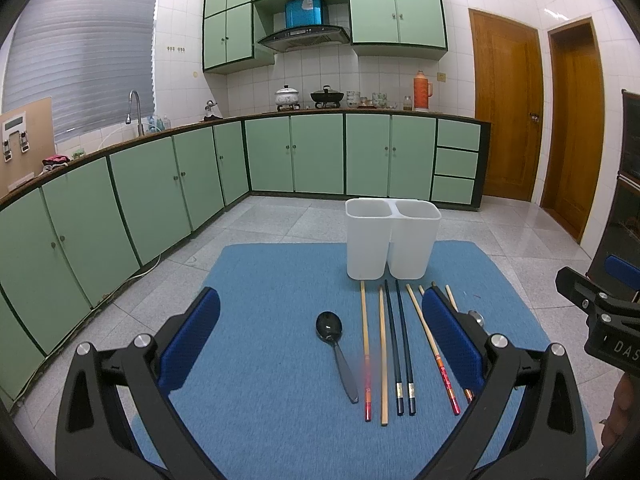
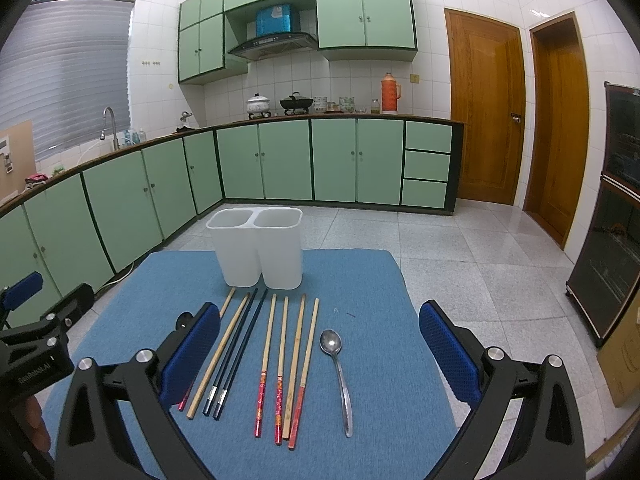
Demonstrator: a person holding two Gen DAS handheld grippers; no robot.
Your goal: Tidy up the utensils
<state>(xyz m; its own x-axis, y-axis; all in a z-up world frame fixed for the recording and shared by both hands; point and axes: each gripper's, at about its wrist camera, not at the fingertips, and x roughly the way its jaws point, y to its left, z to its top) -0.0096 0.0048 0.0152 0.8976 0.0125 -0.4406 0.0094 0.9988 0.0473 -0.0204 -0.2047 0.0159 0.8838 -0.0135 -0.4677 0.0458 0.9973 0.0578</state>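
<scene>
A white two-compartment holder (image 1: 390,240) (image 2: 258,250) stands upright and empty at the far end of a blue mat (image 1: 260,360) (image 2: 380,340). In front of it lie several chopsticks in a row: wooden ones with red ends (image 2: 280,368) (image 1: 365,344) and a black pair (image 1: 402,348) (image 2: 236,354). A black spoon (image 1: 336,350) lies at the row's left end, a metal spoon (image 2: 338,376) at its right end. My left gripper (image 1: 320,344) is open above the black spoon. My right gripper (image 2: 320,354) is open above the metal spoon. Neither holds anything.
The mat covers a small table over a grey tiled floor (image 2: 460,248). Green kitchen cabinets (image 1: 160,184) run along the left and back. Wooden doors (image 2: 484,108) stand at the back right and a dark glass-door cabinet (image 2: 612,240) at the right.
</scene>
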